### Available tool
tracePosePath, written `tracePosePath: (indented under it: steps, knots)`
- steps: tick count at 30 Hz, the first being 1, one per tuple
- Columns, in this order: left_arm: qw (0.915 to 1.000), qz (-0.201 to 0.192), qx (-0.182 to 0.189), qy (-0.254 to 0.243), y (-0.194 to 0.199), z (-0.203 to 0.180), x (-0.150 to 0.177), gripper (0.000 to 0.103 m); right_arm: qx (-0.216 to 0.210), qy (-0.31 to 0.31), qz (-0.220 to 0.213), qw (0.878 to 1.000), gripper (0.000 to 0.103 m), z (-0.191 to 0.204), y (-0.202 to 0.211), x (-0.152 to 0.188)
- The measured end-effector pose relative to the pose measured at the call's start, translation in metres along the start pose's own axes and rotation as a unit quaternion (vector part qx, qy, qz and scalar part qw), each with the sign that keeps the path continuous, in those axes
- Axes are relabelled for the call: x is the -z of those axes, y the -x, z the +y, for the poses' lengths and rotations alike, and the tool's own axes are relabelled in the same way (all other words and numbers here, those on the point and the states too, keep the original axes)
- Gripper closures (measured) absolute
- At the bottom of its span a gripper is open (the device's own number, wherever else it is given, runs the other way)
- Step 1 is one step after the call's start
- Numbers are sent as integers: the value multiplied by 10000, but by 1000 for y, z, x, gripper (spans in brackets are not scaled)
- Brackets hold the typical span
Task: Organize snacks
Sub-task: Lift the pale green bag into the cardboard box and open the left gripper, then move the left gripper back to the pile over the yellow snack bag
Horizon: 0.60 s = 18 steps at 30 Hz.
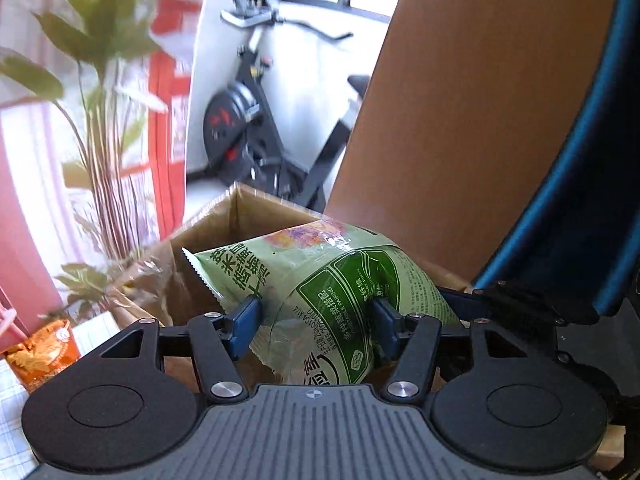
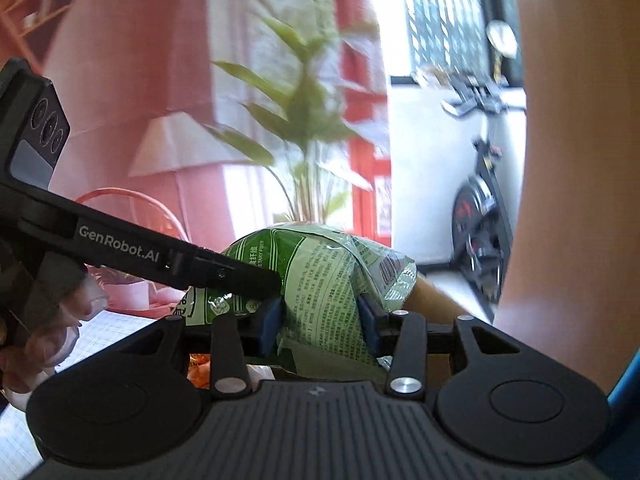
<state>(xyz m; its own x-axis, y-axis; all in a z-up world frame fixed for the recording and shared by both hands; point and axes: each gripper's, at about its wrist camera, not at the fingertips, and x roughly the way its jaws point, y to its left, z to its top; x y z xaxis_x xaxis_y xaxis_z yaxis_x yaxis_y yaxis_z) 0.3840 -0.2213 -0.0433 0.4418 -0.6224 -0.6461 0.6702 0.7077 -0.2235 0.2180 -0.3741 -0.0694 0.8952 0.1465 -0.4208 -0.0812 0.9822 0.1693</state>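
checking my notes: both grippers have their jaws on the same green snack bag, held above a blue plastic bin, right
Not quite. It is a brown cardboard box, open at the top, not a blue plastic bin; the left wrist view shows it just behind and below the green snack bag. The rest holds: the left gripper and the right gripper both have their jaws on that bag.

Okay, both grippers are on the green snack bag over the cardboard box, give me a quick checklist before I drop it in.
1. left gripper pads on the green snack bag: ok, though its jaws have just widened.
2. right gripper pinching the bag: ok, pads press in on both sides.
3. cardboard box open: ok, flaps up.
4. Bag over the opening: ok in the left wrist view.
5. Free room inside the box: cannot tell, the bag hides the floor.
6. orange snack bag still outside the box: ok, it waits its turn.
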Motion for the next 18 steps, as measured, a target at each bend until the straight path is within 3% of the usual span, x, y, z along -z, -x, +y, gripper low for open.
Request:
tracePosePath:
  steps: [5, 7, 9, 10, 13, 18]
  knots:
    - [9995, 295, -35, -60, -34, 7, -2, 39, 183, -327, 425, 9984, 59, -14, -18, 12]
    - [9996, 262, -118, -55, -40, 7, -2, 34, 236, -435, 509, 9975, 59, -17, -21, 16]
    - [9990, 250, -372, -65, -43, 5, -2, 20, 350, -548, 584, 9962, 58, -20, -22, 19]
    - [9987, 222, -455, -84, -43, 6, -1, 20, 442, -563, 590, 9957, 57, -20, -23, 19]
    - [9990, 155, -427, -52, -32, 14, 1, 20, 699, -545, 602, 9942, 57, -13, -21, 20]
    - [9990, -249, -351, -85, 22, 35, 12, 20, 621, -408, 239, 9969, 57, 12, 4, 20]
